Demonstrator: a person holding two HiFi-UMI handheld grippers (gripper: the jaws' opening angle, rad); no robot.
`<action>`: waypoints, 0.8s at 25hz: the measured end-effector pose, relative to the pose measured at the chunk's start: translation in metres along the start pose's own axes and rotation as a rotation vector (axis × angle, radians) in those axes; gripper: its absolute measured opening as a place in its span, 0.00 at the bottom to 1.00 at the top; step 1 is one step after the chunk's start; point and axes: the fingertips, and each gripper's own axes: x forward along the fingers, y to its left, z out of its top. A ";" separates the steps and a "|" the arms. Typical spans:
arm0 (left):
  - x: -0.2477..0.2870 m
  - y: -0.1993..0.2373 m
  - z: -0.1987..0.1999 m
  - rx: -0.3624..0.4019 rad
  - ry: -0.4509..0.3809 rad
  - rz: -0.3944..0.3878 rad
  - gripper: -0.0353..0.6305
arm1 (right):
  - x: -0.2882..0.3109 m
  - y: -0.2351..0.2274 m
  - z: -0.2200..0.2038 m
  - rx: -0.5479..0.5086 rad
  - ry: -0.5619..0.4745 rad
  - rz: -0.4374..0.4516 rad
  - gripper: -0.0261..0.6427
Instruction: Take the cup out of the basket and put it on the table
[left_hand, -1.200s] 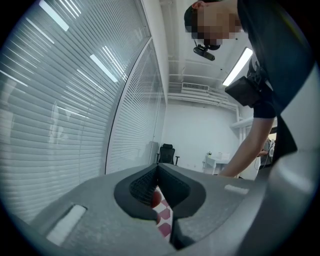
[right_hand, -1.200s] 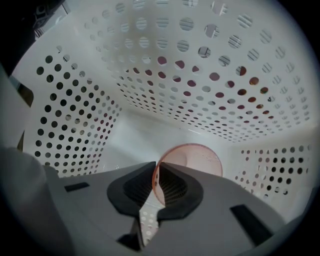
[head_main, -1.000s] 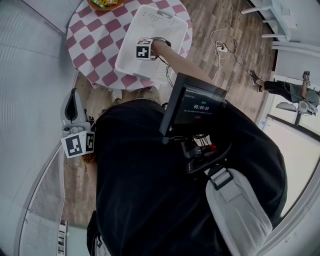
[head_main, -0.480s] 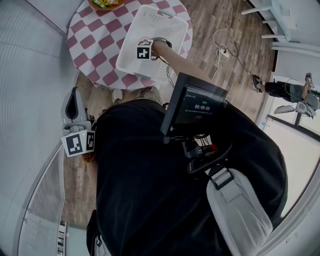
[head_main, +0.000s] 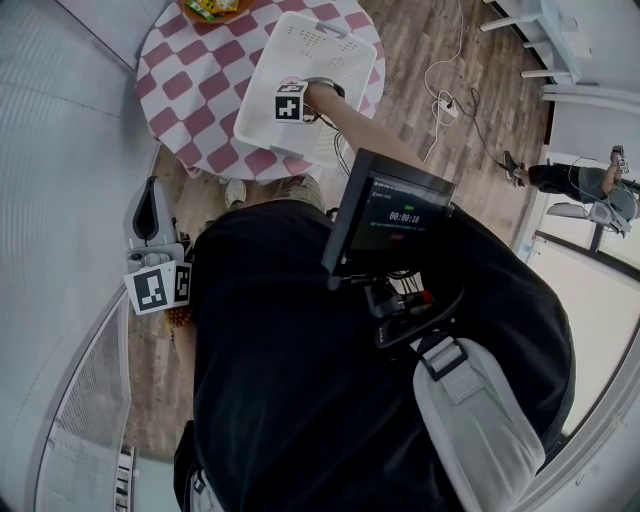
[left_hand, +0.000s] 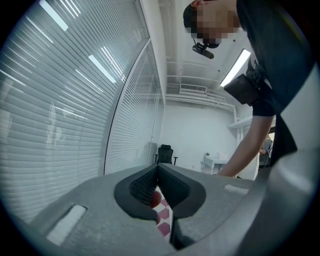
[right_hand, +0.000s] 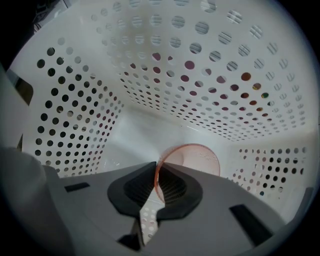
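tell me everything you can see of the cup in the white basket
The cup is round, translucent orange-pink, thin-walled, plastic by its look. It stands mouth up on the floor of the white perforated basket, near a corner. The right gripper reaches in from above, its jaws closed on the near rim, one pad inside, one outside.

Timer "00:00:10", faintly legible, on the chest-mounted screen (head_main: 393, 217).
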 end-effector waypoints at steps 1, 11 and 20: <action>0.000 0.000 0.000 -0.001 0.000 0.001 0.06 | 0.000 0.000 0.000 0.002 0.001 0.001 0.07; -0.001 0.001 -0.001 -0.004 0.000 0.000 0.06 | -0.001 0.002 -0.001 0.030 -0.013 0.009 0.07; 0.004 0.001 -0.001 -0.003 0.005 -0.018 0.06 | -0.002 0.000 -0.003 0.057 -0.026 0.010 0.07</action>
